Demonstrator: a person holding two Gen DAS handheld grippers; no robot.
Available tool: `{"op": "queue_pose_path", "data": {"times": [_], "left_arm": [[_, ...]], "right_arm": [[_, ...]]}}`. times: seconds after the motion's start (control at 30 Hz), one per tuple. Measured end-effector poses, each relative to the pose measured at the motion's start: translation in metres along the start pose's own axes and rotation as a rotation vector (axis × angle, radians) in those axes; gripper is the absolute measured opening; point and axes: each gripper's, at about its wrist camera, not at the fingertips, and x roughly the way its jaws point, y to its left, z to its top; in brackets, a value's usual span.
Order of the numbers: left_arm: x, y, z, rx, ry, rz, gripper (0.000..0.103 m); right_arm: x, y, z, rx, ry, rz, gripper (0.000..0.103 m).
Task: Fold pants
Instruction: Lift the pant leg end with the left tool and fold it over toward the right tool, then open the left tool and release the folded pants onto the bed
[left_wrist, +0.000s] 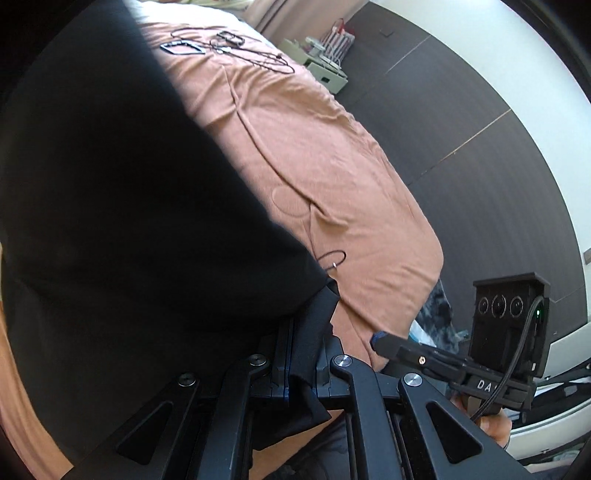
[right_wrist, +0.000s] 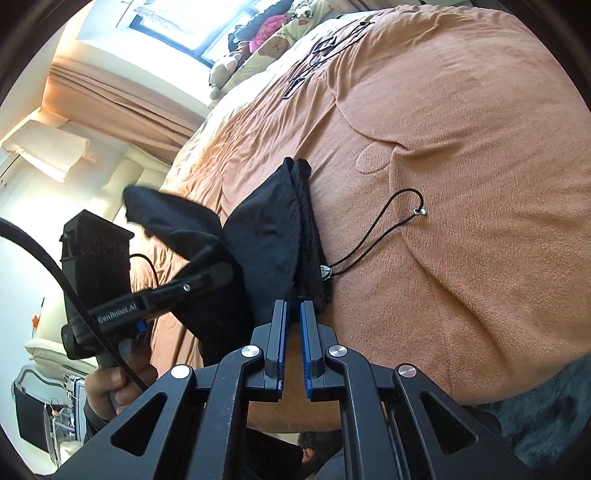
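Pinching the black pants (right_wrist: 269, 229) over the orange bedspread (right_wrist: 461, 184), the left gripper (left_wrist: 303, 354) and right gripper (right_wrist: 293, 314) each clamp fabric.

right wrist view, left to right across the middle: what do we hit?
Left gripper → black pants → drawstring loop → orange blanket.

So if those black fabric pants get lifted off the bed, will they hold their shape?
Probably not. The black fabric pants sag in soft folds, so they look floppy and light. Their thin black drawstring cord lies looped loose on the orange blanket and would likely dangle.
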Motion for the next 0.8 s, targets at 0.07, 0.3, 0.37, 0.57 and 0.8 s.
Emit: {"op": "queue_pose_path", "data": {"times": [0.07, 0.3, 0.37, 0.57, 0.8], "left_arm": [[0.0, 0.0, -0.005, -0.002, 0.008, -0.011, 0.007], [-0.006, 0.006, -0.022, -0.044, 0.028, -0.017, 0.007], [-0.009, 0.007, -0.026, -0.049, 0.026, -0.017, 0.007], [-0.018, 0.005, -0.037, -0.074, 0.023, -0.027, 0.015], [-0.05, 0.009, -0.039, -0.104, -0.043, -0.035, 0.061]], "right_arm": [[0.001, 0.001, 0.0, -0.002, 0.002, -0.001, 0.005], [0.001, 0.01, -0.003, -0.009, 0.009, 0.009, 0.005], [0.001, 0.013, -0.004, -0.015, 0.012, 0.014, 0.005], [0.002, 0.02, -0.006, -0.009, 0.023, 0.037, 0.005], [0.007, 0.022, -0.006, 0.017, 0.024, 0.065, 0.014]]}}
